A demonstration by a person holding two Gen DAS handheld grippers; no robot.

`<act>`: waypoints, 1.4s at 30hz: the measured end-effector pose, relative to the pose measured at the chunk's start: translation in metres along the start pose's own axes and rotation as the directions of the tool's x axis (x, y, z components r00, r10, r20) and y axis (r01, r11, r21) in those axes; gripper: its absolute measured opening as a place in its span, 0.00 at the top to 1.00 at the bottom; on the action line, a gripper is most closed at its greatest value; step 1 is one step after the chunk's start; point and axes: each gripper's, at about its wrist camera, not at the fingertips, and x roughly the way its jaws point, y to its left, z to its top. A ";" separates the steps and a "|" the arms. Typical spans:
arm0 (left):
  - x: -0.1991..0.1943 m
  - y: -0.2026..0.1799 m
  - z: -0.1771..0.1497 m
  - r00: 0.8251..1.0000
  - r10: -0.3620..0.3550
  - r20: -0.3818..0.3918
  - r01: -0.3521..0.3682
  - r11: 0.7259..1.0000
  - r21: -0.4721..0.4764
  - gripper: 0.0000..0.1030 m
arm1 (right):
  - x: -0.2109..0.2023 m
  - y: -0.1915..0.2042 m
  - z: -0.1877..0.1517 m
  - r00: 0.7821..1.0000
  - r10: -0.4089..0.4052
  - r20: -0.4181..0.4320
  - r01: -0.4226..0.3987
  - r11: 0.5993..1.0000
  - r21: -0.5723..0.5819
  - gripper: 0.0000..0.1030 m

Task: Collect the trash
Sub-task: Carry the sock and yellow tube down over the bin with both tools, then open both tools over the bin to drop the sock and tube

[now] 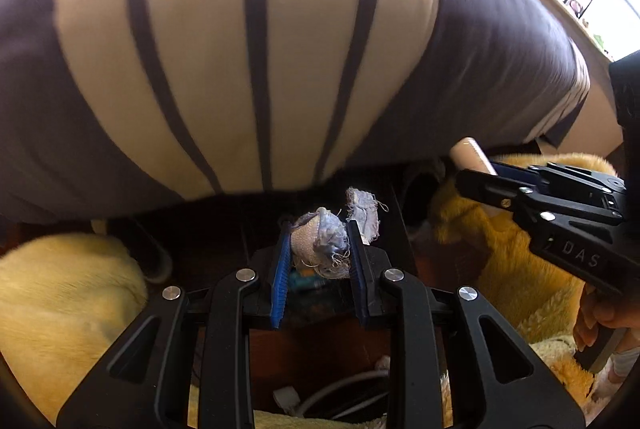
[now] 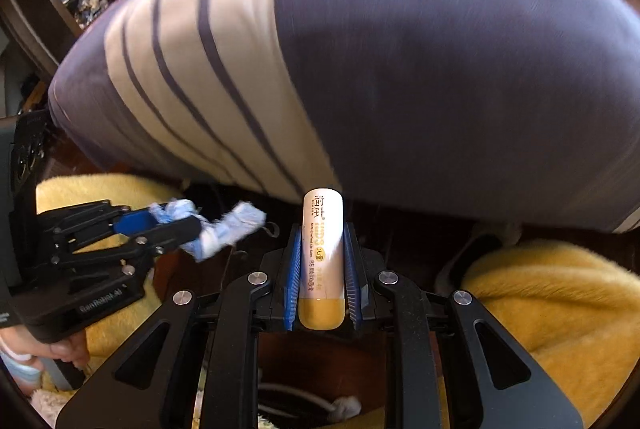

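Left claw (image 1: pixel 318 229) grips cloth scrap (image 1: pixel 324 243) — right claw (image 2: pixel 322 229) grips lip-balm tube (image 2: pixel 323 253).

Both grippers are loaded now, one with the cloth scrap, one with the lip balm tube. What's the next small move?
Probably carry both to a bin; none shows in either view. The left gripper clamps the frayed cloth scrap, the right gripper the lip balm tube, so neither can pick more.

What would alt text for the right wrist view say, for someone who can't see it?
A gripper with blue pads holds a white lip balm tube with a yellow end upright. To the left, a second gripper clutches a crumpled blue-white cloth scrap. A blurred striped bed cover fills the top, with yellow fluffy fabric below.
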 end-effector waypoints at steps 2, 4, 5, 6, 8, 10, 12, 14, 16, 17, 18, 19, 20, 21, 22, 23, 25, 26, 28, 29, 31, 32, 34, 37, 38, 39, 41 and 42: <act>0.013 0.000 -0.002 0.999 -0.017 -0.040 0.017 1.000 0.004 0.76 | 0.012 -0.002 -0.002 0.999 0.013 -0.036 -0.012 1.000 0.011 0.80; 0.025 -0.001 -0.002 0.997 -0.017 -0.073 0.018 1.000 0.010 0.76 | 0.026 -0.004 -0.004 0.997 0.024 -0.075 -0.023 0.999 0.026 0.80; 0.031 -0.001 -0.002 0.996 -0.013 -0.092 0.015 1.000 0.015 0.76 | 0.034 -0.005 -0.004 0.995 0.024 -0.095 -0.022 0.999 0.031 0.80; 0.036 0.000 -0.004 0.995 -0.011 -0.102 0.012 1.000 0.017 0.76 | 0.038 -0.006 -0.005 0.994 0.024 -0.105 -0.020 0.999 0.034 0.80; 0.043 0.000 -0.004 0.993 -0.007 -0.118 0.010 1.000 0.023 0.76 | 0.049 -0.007 -0.003 0.992 0.015 -0.127 -0.011 0.999 0.038 0.80; 0.050 -0.002 -0.003 0.992 -0.015 -0.129 0.018 1.000 0.021 0.76 | 0.057 -0.007 -0.004 0.989 0.010 -0.148 -0.004 0.999 0.041 0.80; 0.054 -0.001 -0.002 0.991 -0.022 -0.135 0.025 0.999 0.020 0.74 | 0.061 -0.006 -0.005 0.988 0.012 -0.157 -0.004 0.999 0.047 0.80; 0.056 0.001 -0.001 0.990 -0.030 -0.138 0.032 0.999 0.014 0.72 | 0.061 -0.008 0.005 0.988 0.011 -0.156 -0.003 0.999 0.052 0.78; 0.058 0.003 0.000 0.989 -0.027 -0.146 0.029 1.000 0.009 0.71 | 0.063 -0.010 0.010 0.988 0.015 -0.153 -0.006 0.998 0.060 0.78; 0.057 0.003 0.001 0.988 -0.028 -0.149 0.029 1.000 0.004 0.71 | 0.061 -0.012 0.012 0.989 0.018 -0.147 -0.009 0.998 0.063 0.78; 0.056 0.004 0.000 0.988 -0.027 -0.150 0.028 1.000 0.001 0.70 | 0.061 -0.012 0.013 0.990 0.017 -0.140 -0.008 0.998 0.064 0.78; 0.055 0.004 0.000 0.988 -0.023 -0.151 0.024 1.000 -0.002 0.70 | 0.059 -0.012 0.015 0.991 0.012 -0.131 -0.004 0.998 0.064 0.78; 0.054 0.004 0.001 0.989 -0.017 -0.150 0.017 1.000 -0.002 0.63 | 0.058 -0.012 0.016 0.992 0.009 -0.123 -0.001 0.998 0.066 0.77; 0.051 0.004 0.001 0.989 -0.012 -0.146 0.011 1.000 -0.002 0.53 | 0.055 -0.013 0.018 0.993 0.009 -0.115 -0.001 0.998 0.069 0.75; 0.047 0.004 0.002 0.991 0.002 -0.134 -0.001 1.000 0.003 0.50 | 0.052 -0.014 0.019 0.994 0.007 -0.108 0.001 0.997 0.072 0.70; 0.044 0.003 0.003 0.992 0.015 -0.127 -0.014 1.000 0.010 0.45 | 0.051 -0.015 0.020 0.995 0.006 -0.103 0.002 0.997 0.075 0.66; 0.034 0.001 0.005 0.994 0.037 -0.107 -0.035 0.999 0.019 0.37 | 0.043 -0.016 0.021 0.996 0.005 -0.084 0.001 0.997 0.081 0.58; 0.028 -0.001 0.007 0.995 0.047 -0.091 -0.045 0.999 0.024 0.32 | 0.038 -0.016 0.022 0.998 0.004 -0.070 0.002 0.996 0.084 0.52; 0.014 -0.003 0.010 0.996 0.070 -0.054 -0.068 0.997 0.033 0.26 | 0.021 -0.017 0.024 1.000 -0.012 -0.027 0.014 0.997 0.081 0.38; 0.005 -0.005 0.012 0.996 0.081 -0.031 -0.080 0.996 0.037 0.21 | 0.015 -0.016 0.026 1.000 -0.021 -0.012 0.022 0.997 0.079 0.31; -0.010 -0.006 0.016 0.996 0.093 0.013 -0.094 0.995 0.035 0.13 | -0.001 -0.018 0.028 0.999 -0.044 0.030 0.042 0.996 0.079 0.26; -0.019 -0.007 0.018 0.994 0.100 0.034 -0.101 0.994 0.031 0.10 | -0.009 -0.018 0.028 0.997 -0.051 0.050 0.047 0.996 0.079 0.26; -0.035 -0.008 0.021 0.991 0.113 0.075 -0.115 0.993 0.024 0.08 | -0.027 -0.019 0.030 0.993 -0.075 0.092 0.068 0.995 0.077 0.19; -0.065 -0.010 0.026 0.979 0.137 0.152 -0.142 0.990 0.019 0.08 | -0.055 -0.016 0.032 0.979 -0.122 0.164 0.113 0.992 0.063 0.06; -0.073 -0.010 0.027 0.974 0.143 0.174 -0.148 0.989 0.017 0.08 | -0.066 -0.015 0.033 0.973 -0.135 0.189 0.126 0.990 0.060 0.04; -0.082 -0.010 0.029 0.969 0.148 0.199 -0.154 0.988 0.015 0.08 | -0.074 -0.014 0.034 0.967 -0.146 0.208 0.137 0.989 0.059 0.03; -0.104 -0.013 0.032 0.953 0.165 0.253 -0.172 0.985 0.006 0.08 | -0.095 -0.012 0.036 0.951 -0.179 0.252 0.171 0.984 0.053 0.03; -0.113 -0.014 0.033 0.946 0.170 0.277 -0.177 0.984 0.003 0.08 | -0.103 -0.011 0.037 0.946 -0.191 0.263 0.184 0.982 0.050 0.03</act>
